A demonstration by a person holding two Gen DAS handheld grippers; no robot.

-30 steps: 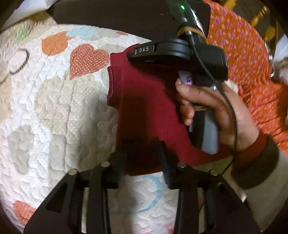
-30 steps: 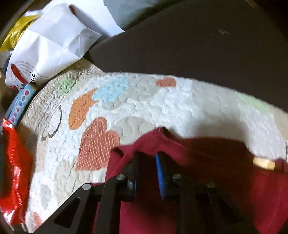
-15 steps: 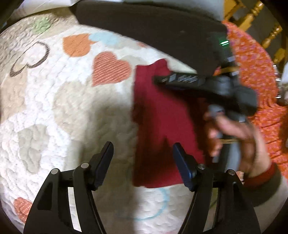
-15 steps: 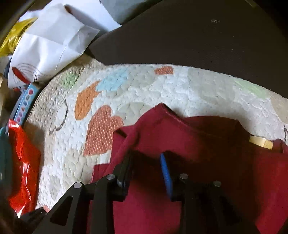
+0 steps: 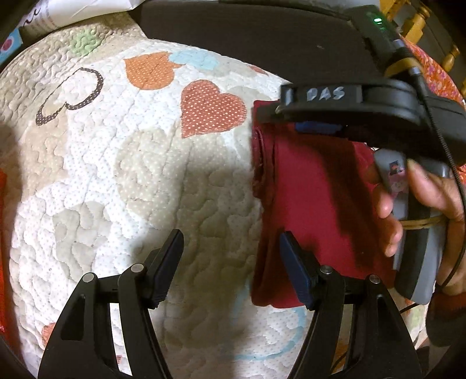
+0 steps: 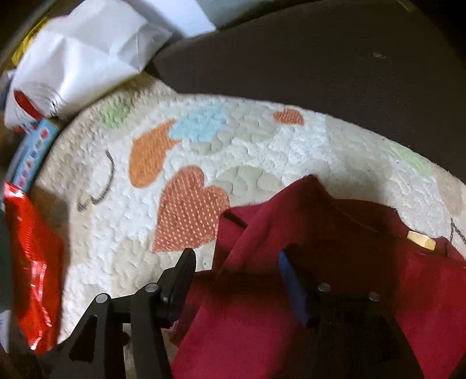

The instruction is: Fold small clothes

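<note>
A dark red small garment (image 5: 305, 204) lies folded lengthwise on a white quilt with hearts (image 5: 145, 175). My left gripper (image 5: 233, 262) stands open over bare quilt, its right finger beside the garment's near left edge, and nothing is held. In the right wrist view the garment (image 6: 335, 233) shows a tan neck label (image 6: 421, 240). My right gripper (image 6: 236, 274) hangs just above the garment's folded shoulder with its jaws opening. The cloth lies loose between them and the pads are not pressing on it. A hand (image 5: 422, 204) holds the right tool's black housing (image 5: 335, 96) over the garment's far end.
A dark cushion (image 6: 320, 73) borders the quilt's far side. A white paper bag (image 6: 81, 52), a blue box (image 6: 32, 157) and a red foil packet (image 6: 32, 262) crowd the left edge. Orange floral cloth (image 5: 437, 67) and a wooden chair (image 5: 419, 17) lie to the right.
Both grippers were shut on the red garment and have let it go. The left one opened and slid left onto bare quilt. The right one opened and drew back slightly.
</note>
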